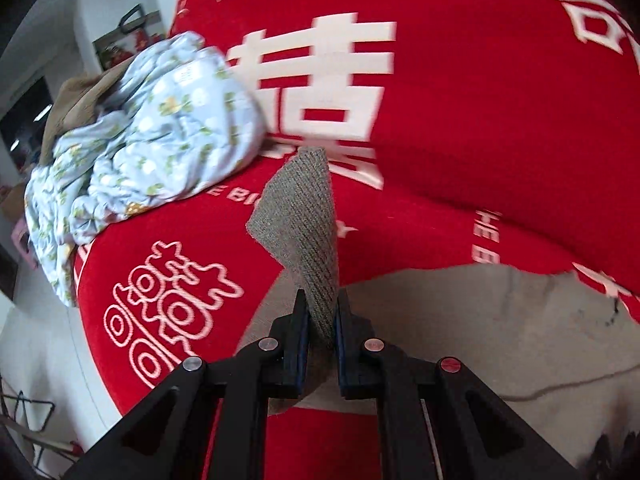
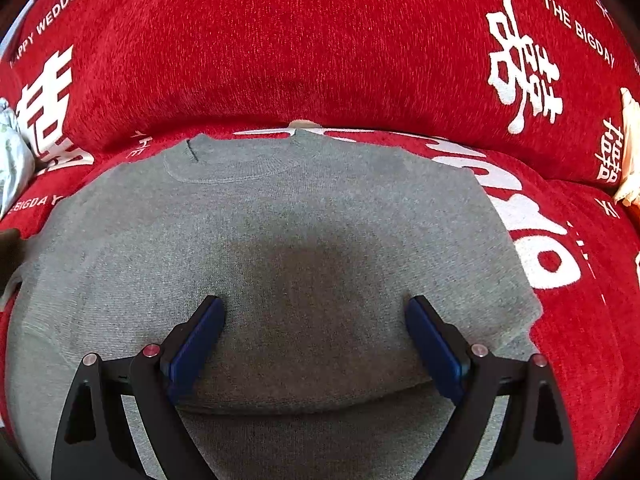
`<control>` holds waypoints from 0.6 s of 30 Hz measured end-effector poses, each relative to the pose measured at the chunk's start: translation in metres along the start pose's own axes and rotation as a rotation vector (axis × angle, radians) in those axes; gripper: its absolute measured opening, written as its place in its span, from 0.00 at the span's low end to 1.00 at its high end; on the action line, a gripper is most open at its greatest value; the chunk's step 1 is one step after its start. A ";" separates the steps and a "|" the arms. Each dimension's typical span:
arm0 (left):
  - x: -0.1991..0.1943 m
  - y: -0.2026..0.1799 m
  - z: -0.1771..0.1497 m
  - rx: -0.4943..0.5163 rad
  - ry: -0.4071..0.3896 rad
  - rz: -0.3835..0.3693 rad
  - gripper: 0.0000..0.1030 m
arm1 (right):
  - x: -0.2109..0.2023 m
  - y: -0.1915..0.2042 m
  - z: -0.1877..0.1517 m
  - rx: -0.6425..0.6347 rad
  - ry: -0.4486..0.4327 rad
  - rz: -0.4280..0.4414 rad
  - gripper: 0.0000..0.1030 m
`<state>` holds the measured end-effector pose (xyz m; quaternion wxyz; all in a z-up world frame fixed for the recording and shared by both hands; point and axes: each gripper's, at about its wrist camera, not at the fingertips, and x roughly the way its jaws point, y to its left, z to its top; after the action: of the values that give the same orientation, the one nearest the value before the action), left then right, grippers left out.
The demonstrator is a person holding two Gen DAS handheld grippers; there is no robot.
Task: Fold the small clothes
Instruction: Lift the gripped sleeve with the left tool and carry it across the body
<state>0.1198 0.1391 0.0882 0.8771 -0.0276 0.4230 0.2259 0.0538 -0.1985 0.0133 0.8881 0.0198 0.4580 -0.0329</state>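
Note:
A grey knit sweater (image 2: 304, 240) lies spread flat on the red sofa seat, its collar toward the backrest. My right gripper (image 2: 316, 308) is open wide, low over the sweater's middle, with its blue pads apart and nothing between them. My left gripper (image 1: 322, 300) is shut on a ribbed grey piece of the sweater (image 1: 304, 224), an edge or cuff, which stands up from the fingers above the seat.
The red sofa cover (image 1: 480, 120) carries white wedding characters and lettering. A crumpled light-blue floral garment (image 1: 160, 128) lies on a brown one at the left end of the sofa. A cream item (image 2: 628, 148) sits at the far right. Pale floor (image 1: 480, 340) shows below the seat edge.

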 end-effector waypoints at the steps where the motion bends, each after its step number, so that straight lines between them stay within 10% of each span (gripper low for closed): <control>1: -0.003 -0.007 -0.002 0.009 -0.001 -0.005 0.12 | 0.000 0.000 0.000 0.000 0.000 0.000 0.91; 18: -0.032 -0.076 -0.022 0.097 0.014 -0.077 0.12 | -0.031 -0.001 -0.017 -0.078 -0.046 0.030 0.91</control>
<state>0.1189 0.0539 0.0875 0.8825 -0.0029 0.4381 0.1710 0.0218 -0.1971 0.0291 0.8990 -0.0084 0.4379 -0.0020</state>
